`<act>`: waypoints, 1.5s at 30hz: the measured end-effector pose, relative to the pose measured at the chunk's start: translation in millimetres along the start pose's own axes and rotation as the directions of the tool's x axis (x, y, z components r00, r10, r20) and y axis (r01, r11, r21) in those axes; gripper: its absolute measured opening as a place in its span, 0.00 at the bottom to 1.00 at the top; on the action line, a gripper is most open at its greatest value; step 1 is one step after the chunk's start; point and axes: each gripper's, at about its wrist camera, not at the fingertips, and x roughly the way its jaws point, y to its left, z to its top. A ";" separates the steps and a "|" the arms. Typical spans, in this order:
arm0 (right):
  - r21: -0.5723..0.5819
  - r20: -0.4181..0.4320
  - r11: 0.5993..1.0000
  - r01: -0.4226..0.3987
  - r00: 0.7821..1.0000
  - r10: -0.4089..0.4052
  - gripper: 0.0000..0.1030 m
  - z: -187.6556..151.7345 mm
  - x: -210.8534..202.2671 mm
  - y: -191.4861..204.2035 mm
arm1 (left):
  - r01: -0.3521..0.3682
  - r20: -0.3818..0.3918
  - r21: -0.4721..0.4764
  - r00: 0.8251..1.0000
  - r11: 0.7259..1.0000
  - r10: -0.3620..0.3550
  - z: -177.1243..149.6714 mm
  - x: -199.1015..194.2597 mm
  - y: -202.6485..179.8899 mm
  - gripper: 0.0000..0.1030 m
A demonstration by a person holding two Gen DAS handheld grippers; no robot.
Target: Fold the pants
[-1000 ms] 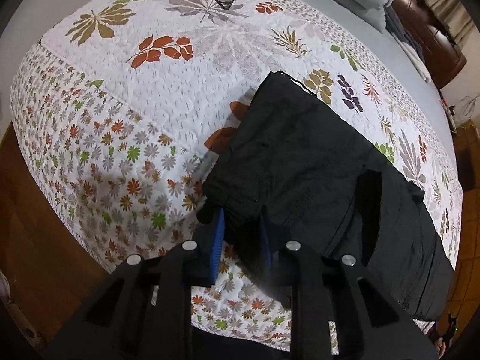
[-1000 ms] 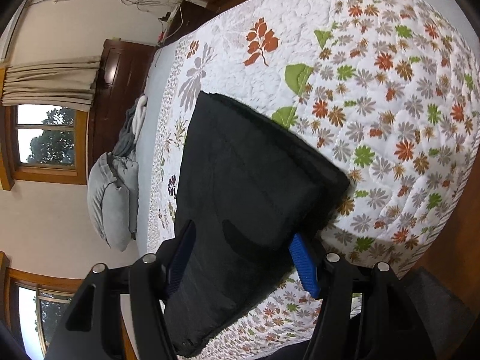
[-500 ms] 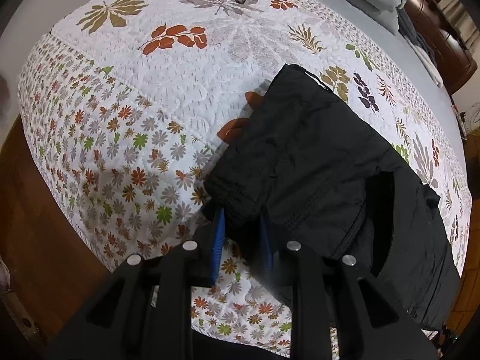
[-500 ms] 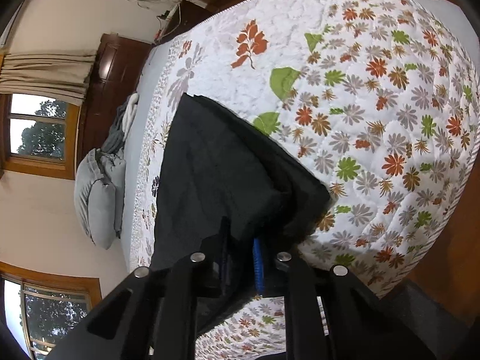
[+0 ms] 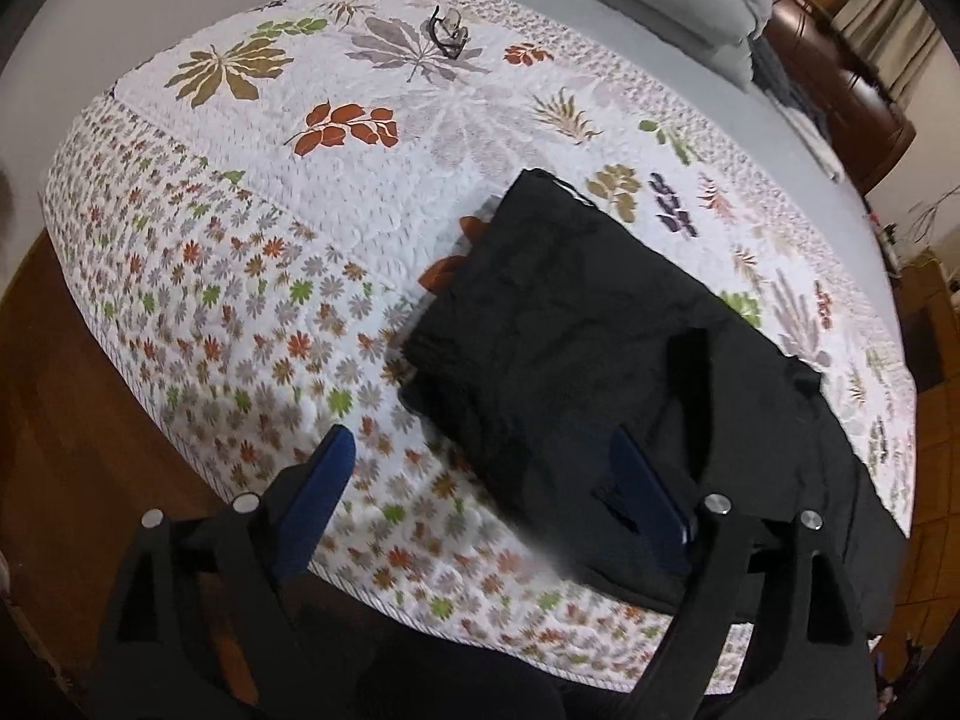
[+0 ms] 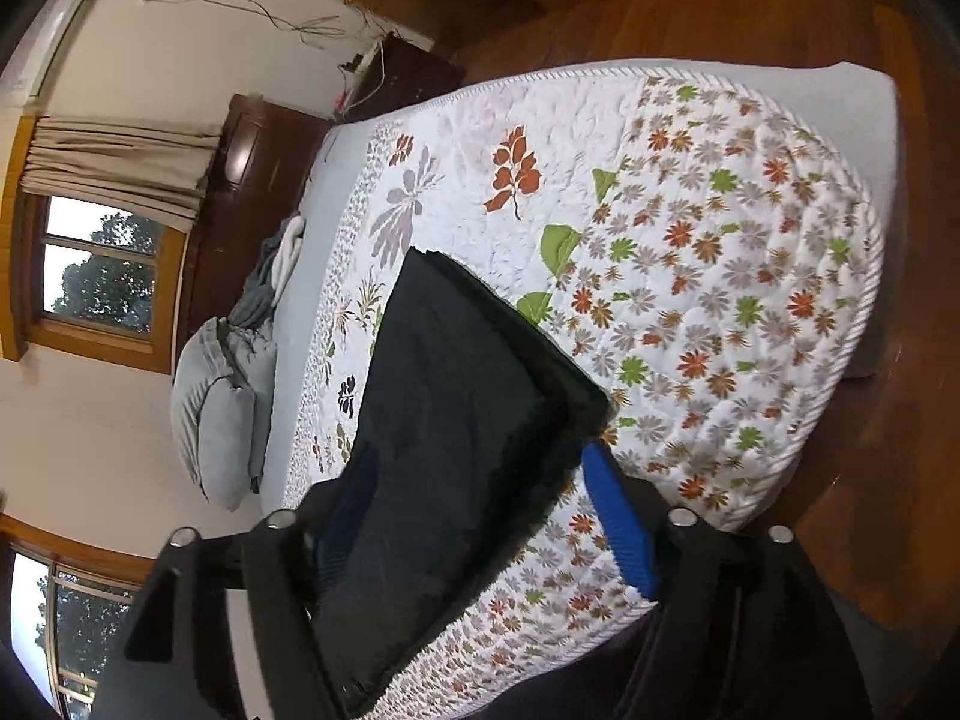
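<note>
Black pants lie folded in a flat stack on the floral quilt near the bed's front edge. My left gripper is open and empty, its blue pads apart just in front of the stack's near corner. In the right wrist view the pants lie flat, one corner near the quilt's edge. My right gripper is open and empty, raised over the stack's near end. The pants' near edge is hidden behind my grippers.
A pair of glasses lies on the quilt at the far side. Grey pillows and a grey bundle of cloth sit at the bed's head by a dark wooden headboard. Wooden floor surrounds the bed.
Both grippers were shut on the pants' edge half a second ago. Both have let go, opened wide and pulled back and up from the stack.
</note>
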 end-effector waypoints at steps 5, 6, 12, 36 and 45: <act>-0.008 -0.030 1.000 0.010 1.000 -0.011 0.77 -9.9 10.3 -2.2 | 0.021 0.001 0.003 1.000 1.000 -0.021 -13.5 -7.9 -4.3 0.87; -0.007 -0.033 1.000 0.011 0.999 -0.011 0.77 -11.6 13.5 -2.4 | 0.022 0.002 0.002 1.000 1.000 -0.022 -15.3 -8.7 -4.4 0.87; 0.080 -0.027 0.996 -0.048 0.998 0.050 0.80 -11.5 34.7 -14.5 | 0.017 -0.009 -0.006 1.000 1.000 -0.017 -20.3 -12.1 -3.1 0.87; 0.130 -0.003 0.980 -0.148 0.989 0.150 0.80 8.1 89.4 -11.8 | -0.024 -0.049 0.011 0.999 1.000 0.024 -16.2 9.8 -20.4 0.87; 0.129 -0.003 0.981 -0.145 0.989 0.147 0.49 12.9 100.6 -10.9 | -0.048 -0.033 -0.004 0.998 0.999 0.048 -8.3 18.9 -25.1 0.87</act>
